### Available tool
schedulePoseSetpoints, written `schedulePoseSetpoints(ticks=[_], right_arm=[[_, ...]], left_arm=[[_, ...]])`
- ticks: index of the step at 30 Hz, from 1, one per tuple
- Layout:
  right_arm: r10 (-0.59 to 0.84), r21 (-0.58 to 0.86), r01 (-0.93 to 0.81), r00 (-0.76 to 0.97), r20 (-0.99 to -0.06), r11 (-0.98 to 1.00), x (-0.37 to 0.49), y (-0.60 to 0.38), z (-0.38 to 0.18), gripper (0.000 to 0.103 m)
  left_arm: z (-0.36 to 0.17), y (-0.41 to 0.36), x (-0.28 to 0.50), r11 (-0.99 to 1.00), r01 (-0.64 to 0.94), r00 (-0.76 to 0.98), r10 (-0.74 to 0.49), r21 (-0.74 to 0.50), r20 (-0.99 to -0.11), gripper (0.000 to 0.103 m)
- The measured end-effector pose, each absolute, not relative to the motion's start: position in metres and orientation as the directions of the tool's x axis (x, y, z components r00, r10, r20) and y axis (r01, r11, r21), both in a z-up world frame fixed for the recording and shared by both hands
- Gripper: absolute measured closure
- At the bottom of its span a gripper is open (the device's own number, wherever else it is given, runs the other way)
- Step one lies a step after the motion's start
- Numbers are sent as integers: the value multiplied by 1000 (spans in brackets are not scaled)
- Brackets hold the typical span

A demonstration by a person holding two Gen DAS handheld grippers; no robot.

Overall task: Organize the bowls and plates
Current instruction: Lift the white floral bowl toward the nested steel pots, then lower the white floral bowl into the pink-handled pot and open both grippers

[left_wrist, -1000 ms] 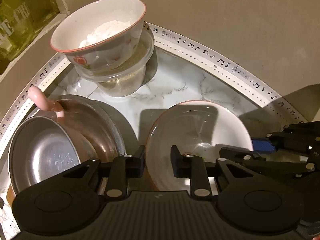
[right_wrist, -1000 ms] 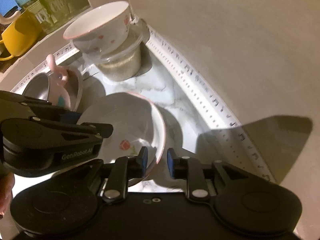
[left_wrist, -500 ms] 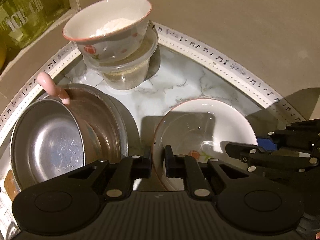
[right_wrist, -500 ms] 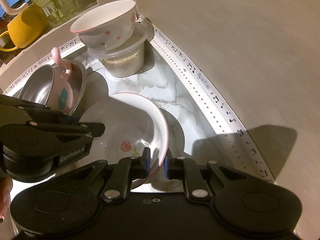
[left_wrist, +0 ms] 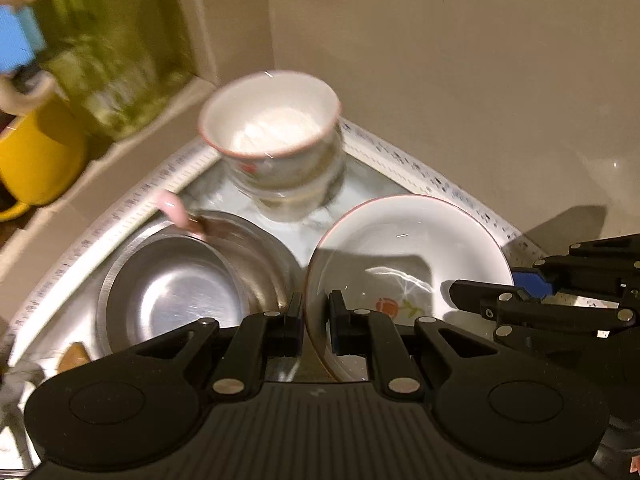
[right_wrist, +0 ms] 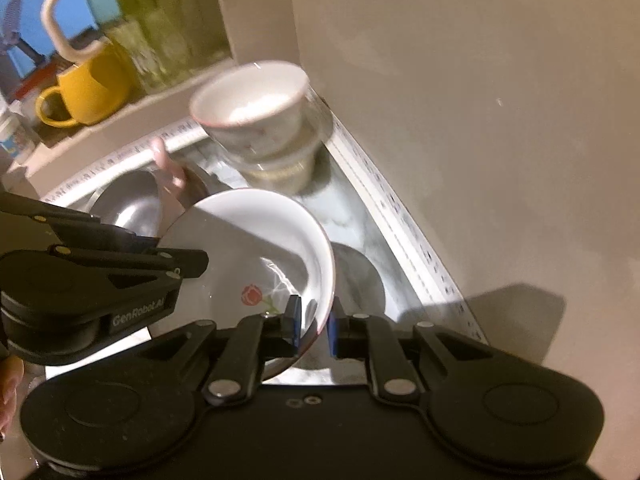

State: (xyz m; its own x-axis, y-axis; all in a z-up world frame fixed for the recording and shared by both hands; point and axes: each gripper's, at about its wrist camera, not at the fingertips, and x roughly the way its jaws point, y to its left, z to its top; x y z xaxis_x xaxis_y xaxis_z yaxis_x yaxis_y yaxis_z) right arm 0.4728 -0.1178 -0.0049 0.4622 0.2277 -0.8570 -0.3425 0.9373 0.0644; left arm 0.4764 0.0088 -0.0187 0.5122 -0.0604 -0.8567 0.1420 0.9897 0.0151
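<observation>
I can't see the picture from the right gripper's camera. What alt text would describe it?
A black right hand-held gripper pinches the near rim of a white plate with a red flower, while the left hand-held gripper grips its opposite edge. Behind stand a white bowl on a clear container, steel bowls and a yellow mug on a ledge.

Motion blur smears the floral bowl (left_wrist: 272, 136) at upper centre and the clear tub (left_wrist: 296, 196) beneath it, whose contents cannot be made out. The green jar (left_wrist: 116, 60) at upper left is blurred; the yellow mug (left_wrist: 36, 160) is cut by the left edge.
</observation>
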Motion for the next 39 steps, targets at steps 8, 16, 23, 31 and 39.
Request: schedulePoseSetpoints(ticks=[8, 16, 23, 31, 39], right_arm=[[285, 67, -423, 476, -832, 903, 478, -73, 27, 90], [346, 89, -497, 452, -822, 863, 480, -17, 32, 90], [359, 94, -538, 412, -837, 837, 486, 17, 10, 90], [344, 97, -543, 375, -861, 834, 496, 25, -15, 90], [330, 80, -554, 369, -869, 828, 497, 28, -25, 89]], left_arm=[[13, 56, 471, 998, 52, 550, 11, 47, -835, 92], [18, 111, 468, 996, -32, 541, 83, 78, -837, 92], [-8, 139, 473, 995, -77, 516, 95, 65, -852, 92], [-32, 142, 478, 995, -74, 488, 91, 63, -868, 91], [-41, 142, 481, 995, -76, 481, 100, 72, -871, 91]])
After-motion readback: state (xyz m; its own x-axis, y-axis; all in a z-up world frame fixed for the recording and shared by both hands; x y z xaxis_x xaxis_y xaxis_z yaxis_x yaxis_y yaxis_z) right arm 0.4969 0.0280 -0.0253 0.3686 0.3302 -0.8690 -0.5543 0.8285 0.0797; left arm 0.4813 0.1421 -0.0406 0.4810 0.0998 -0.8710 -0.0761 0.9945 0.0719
